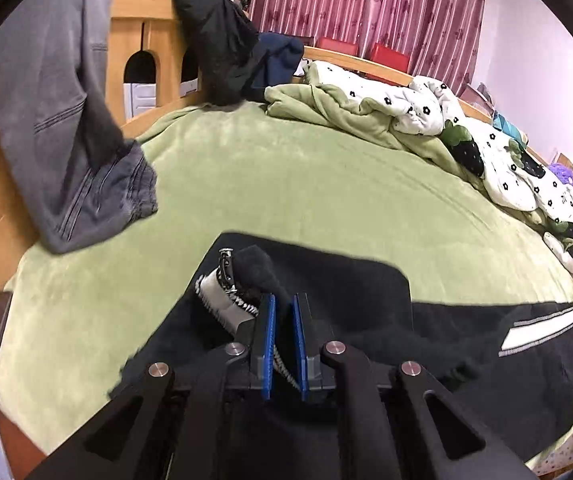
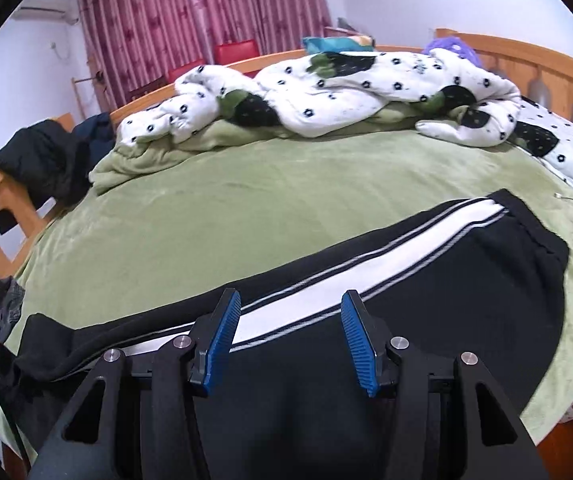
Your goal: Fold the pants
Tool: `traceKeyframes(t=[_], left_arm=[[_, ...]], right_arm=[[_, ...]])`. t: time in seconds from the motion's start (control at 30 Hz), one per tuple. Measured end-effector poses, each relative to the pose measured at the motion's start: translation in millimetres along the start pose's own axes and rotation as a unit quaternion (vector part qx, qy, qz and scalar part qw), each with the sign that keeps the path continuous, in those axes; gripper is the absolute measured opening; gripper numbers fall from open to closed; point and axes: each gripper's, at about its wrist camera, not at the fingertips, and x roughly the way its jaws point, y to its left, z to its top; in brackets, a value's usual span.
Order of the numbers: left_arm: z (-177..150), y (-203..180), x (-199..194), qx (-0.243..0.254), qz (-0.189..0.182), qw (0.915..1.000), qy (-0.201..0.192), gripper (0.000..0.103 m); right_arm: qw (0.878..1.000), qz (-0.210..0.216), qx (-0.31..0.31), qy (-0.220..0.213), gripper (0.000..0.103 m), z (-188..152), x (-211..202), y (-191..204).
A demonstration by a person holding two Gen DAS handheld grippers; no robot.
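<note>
Black track pants (image 2: 466,292) with a white side stripe (image 2: 326,280) lie across the near part of a green bed cover (image 2: 246,200). In the left wrist view the pants (image 1: 346,292) spread from the middle to the right. My left gripper (image 1: 284,308) is shut on a bunched end of the black fabric, with a zipper and striped trim (image 1: 222,296) just left of its blue pads. My right gripper (image 2: 290,312) is open above the pants, its pads either side of the white stripe, holding nothing.
A white flowered quilt (image 2: 346,92) and a green blanket (image 1: 326,108) are heaped at the far side. Grey jeans (image 1: 66,120) hang at the left over the wooden bed frame (image 1: 142,32). Dark clothes (image 1: 222,40) drape the footboard.
</note>
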Motion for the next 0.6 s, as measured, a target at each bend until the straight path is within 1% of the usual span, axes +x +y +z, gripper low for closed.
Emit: traceKeyframes(t=[0.1,0.17,0.23,0.3,0.37,0.4,0.43,0.5,0.6], left_arm=[[13,-1,9,0.0,0.001,1.0,-0.007,0.01],[19,4,14,-0.005,-0.008,0.9999,-0.008,0.01],[24,20,17,-0.032,-0.02,0.9993,-0.004,0.01],[26,40,16,-0.058,-0.028,0.9978,-0.01,0.01],[27,50,19,-0.054,-0.02,0.9983,-0.004,0.011],[25,55,22,-0.05,-0.019,0.9986,0.001,0.014],[23,57,25,-0.049,-0.019,0.9986,0.007,0.023],[17,62,32,-0.05,-0.024,0.9982,0.024,0.03],[11,66,43,-0.038,-0.025,0.998,0.043,0.03]], right_arm=[[1.0,0.006,-0.004,0.013,0.052,-1,9,16],[1.0,0.008,-0.01,0.016,0.052,0,14,24],[1.0,0.005,-0.02,0.019,0.052,-1,19,33],[0.999,0.007,-0.023,0.027,0.052,-2,25,40],[0.999,0.011,-0.025,0.032,0.052,-3,31,44],[0.999,0.011,-0.026,0.035,0.052,-4,33,47],[0.999,0.009,-0.03,0.037,0.052,-4,37,50],[0.998,0.01,-0.032,0.043,0.052,-4,42,54],[0.998,0.021,-0.031,0.052,0.052,-6,46,62]])
